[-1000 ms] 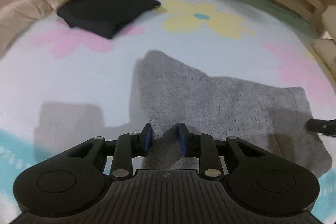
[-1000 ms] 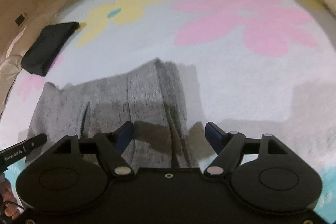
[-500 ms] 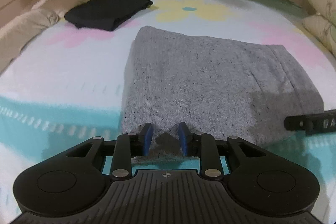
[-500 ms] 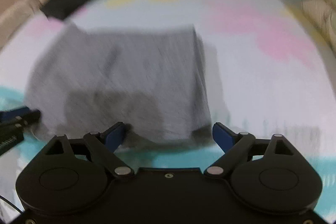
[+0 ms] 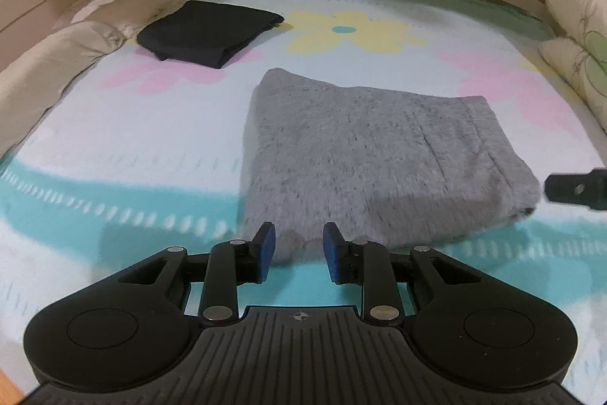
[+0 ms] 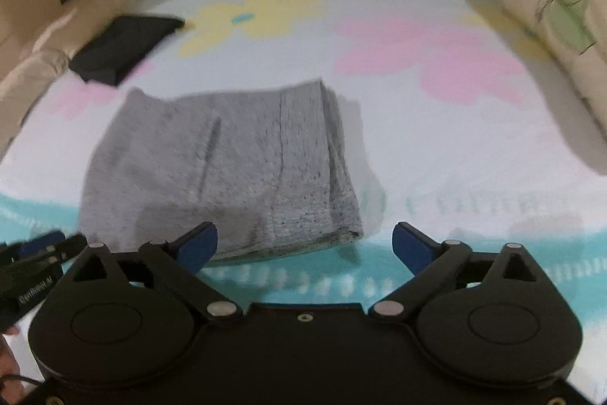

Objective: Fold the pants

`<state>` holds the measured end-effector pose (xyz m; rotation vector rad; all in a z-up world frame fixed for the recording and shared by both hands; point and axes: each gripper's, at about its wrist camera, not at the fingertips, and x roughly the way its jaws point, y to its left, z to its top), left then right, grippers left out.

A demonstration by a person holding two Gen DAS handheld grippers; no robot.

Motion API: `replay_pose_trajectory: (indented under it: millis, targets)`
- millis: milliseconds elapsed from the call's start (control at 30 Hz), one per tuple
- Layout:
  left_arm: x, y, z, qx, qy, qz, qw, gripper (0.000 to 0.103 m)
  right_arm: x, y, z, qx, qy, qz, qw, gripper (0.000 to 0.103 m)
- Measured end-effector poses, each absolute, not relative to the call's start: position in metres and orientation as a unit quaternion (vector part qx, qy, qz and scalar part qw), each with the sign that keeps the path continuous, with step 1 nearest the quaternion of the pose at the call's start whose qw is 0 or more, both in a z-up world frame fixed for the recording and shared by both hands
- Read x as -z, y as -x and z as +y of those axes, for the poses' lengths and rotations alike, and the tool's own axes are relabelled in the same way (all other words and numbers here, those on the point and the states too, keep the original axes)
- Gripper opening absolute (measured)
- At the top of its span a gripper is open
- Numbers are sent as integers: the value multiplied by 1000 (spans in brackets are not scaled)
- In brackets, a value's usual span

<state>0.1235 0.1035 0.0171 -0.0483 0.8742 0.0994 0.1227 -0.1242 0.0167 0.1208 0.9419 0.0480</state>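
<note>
Left gripper (image 5: 296, 249), jaws slack, frees the folded grey fleece pants (image 5: 364, 162) lying just ahead on the flower-print bedsheet (image 5: 114, 139); right gripper (image 6: 305, 243), just spread wide, holds nothing; the fold looks finished, next probably pulling both hands away

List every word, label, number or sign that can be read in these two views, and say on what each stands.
White lettering on the side of the left gripper, right wrist view: too blurred to read.
Small cross-in-circle mark on the same gripper's body, left wrist view: a sign, no letters.
Grey pants, black folded cloth, flowered sheet: no text.
</note>
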Motion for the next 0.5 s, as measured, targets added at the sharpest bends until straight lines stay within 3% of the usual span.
replay_pose_trajectory:
  millis: [300, 500]
  targets:
    - [-38, -60, 107, -46, 40, 367, 928, 27, -54, -54, -125, 5, -57, 413, 909, 102]
    - [-37, -38, 98, -44, 23, 379, 924, 27, -53, -24, -125, 8, -38, 423, 905, 102]
